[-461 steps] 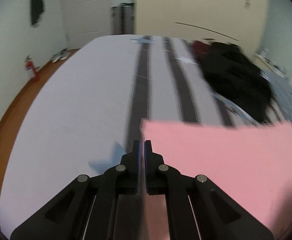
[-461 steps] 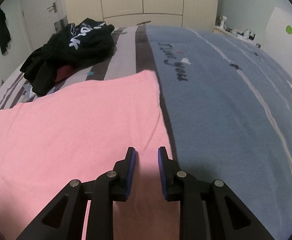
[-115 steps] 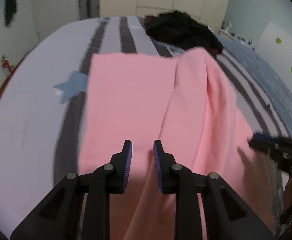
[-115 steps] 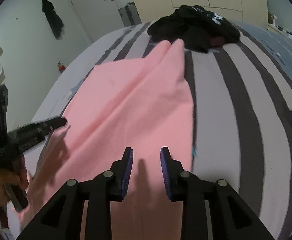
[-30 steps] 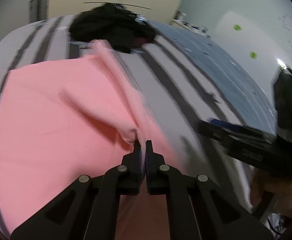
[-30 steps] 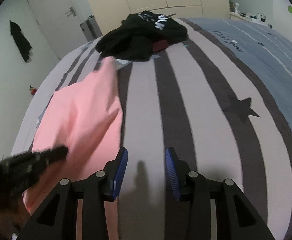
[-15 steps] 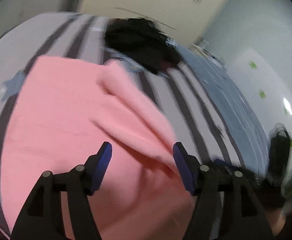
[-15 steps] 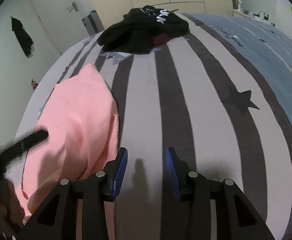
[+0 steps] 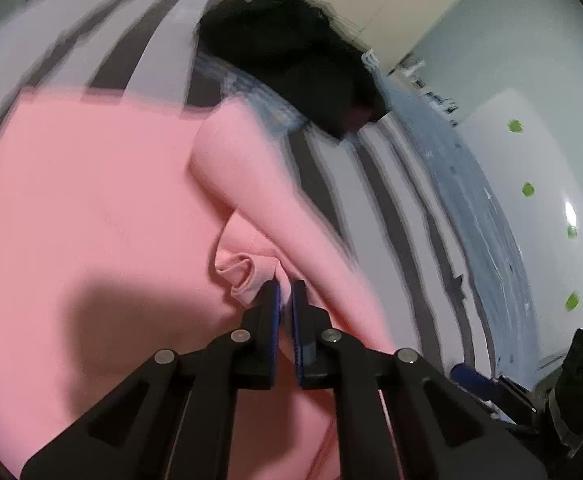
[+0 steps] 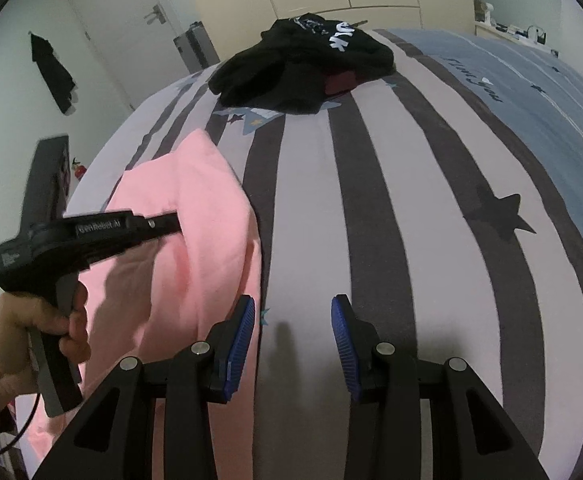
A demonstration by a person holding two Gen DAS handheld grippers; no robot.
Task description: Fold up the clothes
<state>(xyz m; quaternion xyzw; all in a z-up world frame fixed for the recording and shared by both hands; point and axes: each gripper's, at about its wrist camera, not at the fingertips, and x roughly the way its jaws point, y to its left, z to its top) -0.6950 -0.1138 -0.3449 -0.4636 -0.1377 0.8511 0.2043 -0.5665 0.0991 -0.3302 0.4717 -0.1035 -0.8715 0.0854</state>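
1. Pinching a bunched fold of the pink garment (image 9: 91, 208), the left gripper (image 9: 285, 292) has its blue-padded fingers (image 9: 275, 308) drawn almost together, with a sliver of pink cloth caught between them near the tips.
2. The pink garment lies on the striped bedspread (image 10: 371, 220), covering the left part of the bed in the right wrist view; its right-hand portion is doubled over on itself in a thick, rounded fold that runs away from the camera.
3. In the left wrist view the picture is smeared, so the exact edge being gripped is hard to name; it looks like a hem or cuff rolled into a small curl just beside the left finger.
4. The right gripper (image 10: 293, 338) hangs over a pale stripe of the bedspread with its fingers spread apart and nothing between them; its left finger sits just beside the edge of the pink garment, and I cannot tell whether it touches it.
5. A hand (image 10: 23, 332) at the lower left of the right wrist view clasps the handle of the left gripper, whose black body reaches across to the pink fold.
6. A heap of black clothes (image 10: 303, 68) with white lettering rests at the far end of the bed, well apart from the pink garment.
7. The right part of the bedspread is blue.
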